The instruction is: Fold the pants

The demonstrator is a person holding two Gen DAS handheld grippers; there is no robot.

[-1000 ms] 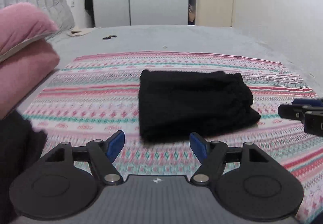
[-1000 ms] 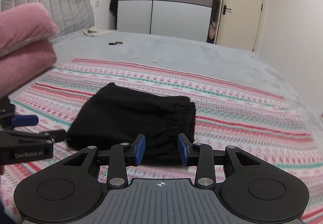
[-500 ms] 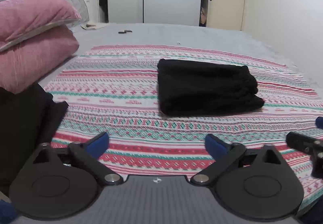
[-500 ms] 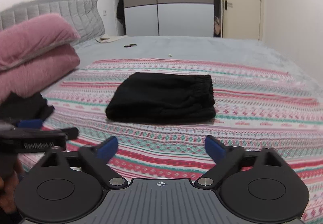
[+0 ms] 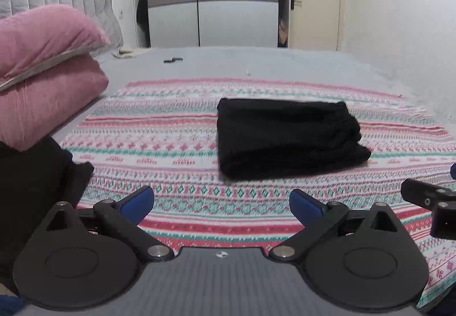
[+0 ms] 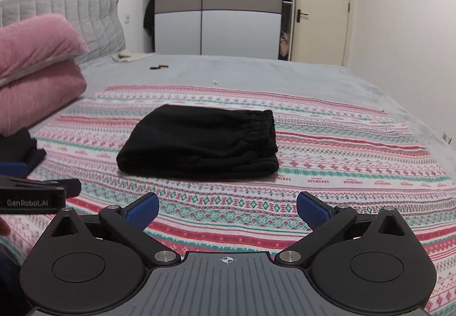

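Note:
Black pants (image 5: 287,139) lie folded into a compact rectangle on the striped patterned blanket (image 5: 171,150); the elastic waistband faces right in the right wrist view (image 6: 199,142). My left gripper (image 5: 222,204) is open and empty, held back from the pants near the blanket's front edge. My right gripper (image 6: 226,209) is open and empty, also short of the pants. Each gripper shows at the edge of the other's view.
Two pink pillows (image 5: 42,76) are stacked at the left by the grey headboard. A dark pile of clothes (image 5: 34,187) lies at the left front. The grey bedsheet (image 6: 256,73) stretches behind, with a wardrobe and door beyond.
Both grippers opened wide and drew back from the folded pants, which stay put on the blanket. The right gripper's jaws were close together a second ago.

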